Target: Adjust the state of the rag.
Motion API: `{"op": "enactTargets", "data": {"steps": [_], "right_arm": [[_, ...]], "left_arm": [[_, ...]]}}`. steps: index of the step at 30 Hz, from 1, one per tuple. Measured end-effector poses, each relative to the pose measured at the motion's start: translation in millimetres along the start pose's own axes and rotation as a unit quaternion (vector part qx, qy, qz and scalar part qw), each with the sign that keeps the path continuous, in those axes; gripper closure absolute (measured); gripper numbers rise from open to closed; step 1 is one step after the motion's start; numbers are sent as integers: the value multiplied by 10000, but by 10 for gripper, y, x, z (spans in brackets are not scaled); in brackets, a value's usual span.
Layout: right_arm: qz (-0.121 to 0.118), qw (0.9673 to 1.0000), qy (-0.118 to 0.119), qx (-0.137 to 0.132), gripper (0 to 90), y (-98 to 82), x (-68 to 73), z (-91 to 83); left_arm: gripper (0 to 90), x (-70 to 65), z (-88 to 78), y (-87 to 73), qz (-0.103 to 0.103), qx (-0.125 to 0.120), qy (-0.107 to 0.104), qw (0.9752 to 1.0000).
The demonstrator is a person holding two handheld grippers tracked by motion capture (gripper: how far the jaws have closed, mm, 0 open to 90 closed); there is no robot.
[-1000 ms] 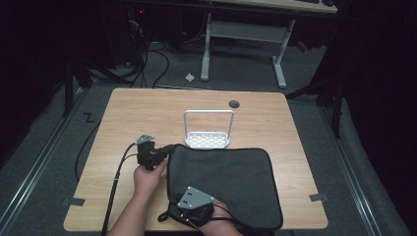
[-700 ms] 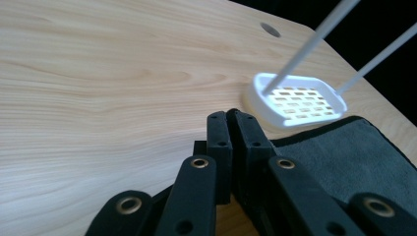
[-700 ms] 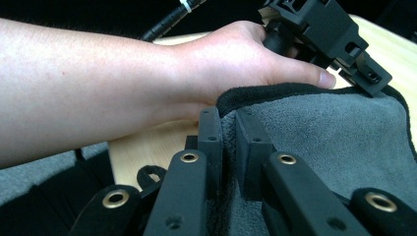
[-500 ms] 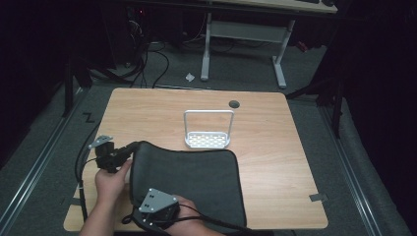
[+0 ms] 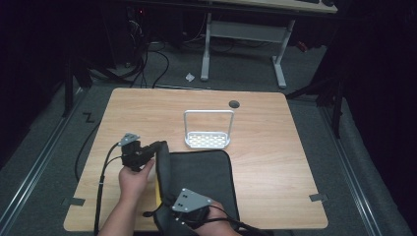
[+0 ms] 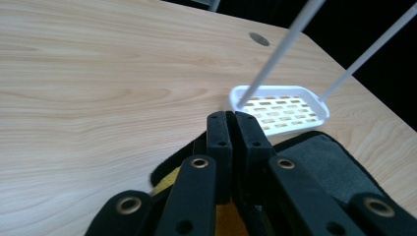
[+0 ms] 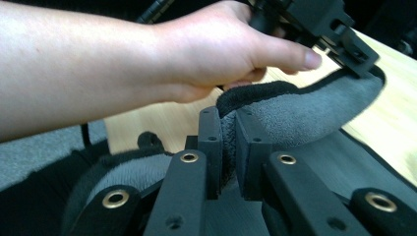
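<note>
While the grey mat (image 5: 196, 177) lies at the table's (image 5: 275, 162) near edge just before the white rack (image 5: 207, 139), both the left tongs (image 5: 158, 146) and right tongs (image 7: 228, 129) clench its left rim, apparently lifting it.

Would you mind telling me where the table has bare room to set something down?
Free: the wide strip right of the white rack, and the far-left corner of the table. Crowded: the near-left part, where both grippers lift the dark mat.
</note>
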State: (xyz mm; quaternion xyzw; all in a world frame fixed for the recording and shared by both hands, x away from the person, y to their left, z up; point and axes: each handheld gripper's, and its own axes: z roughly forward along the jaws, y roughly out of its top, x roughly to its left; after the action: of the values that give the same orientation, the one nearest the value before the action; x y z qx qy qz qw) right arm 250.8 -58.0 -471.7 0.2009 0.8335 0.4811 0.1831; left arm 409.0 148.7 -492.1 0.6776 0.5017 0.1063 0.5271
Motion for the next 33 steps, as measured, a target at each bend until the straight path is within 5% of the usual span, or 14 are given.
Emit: {"op": "enactTargets", "data": {"steps": [7,18,33], "right_arm": [[213,9992,-324,44,834,-315,-212,-340],[326,9967,-638,370,833,-654,-437,-646],[484,9931,-944,493,829,-858,-507,-922]], "left_arm": [[859,-336,320,-14,201,184,-56,9996],[857,-734,770,-40,321,434,-288,9981],[849,-1038,1054,-49,447,659,-513,9955]]}}
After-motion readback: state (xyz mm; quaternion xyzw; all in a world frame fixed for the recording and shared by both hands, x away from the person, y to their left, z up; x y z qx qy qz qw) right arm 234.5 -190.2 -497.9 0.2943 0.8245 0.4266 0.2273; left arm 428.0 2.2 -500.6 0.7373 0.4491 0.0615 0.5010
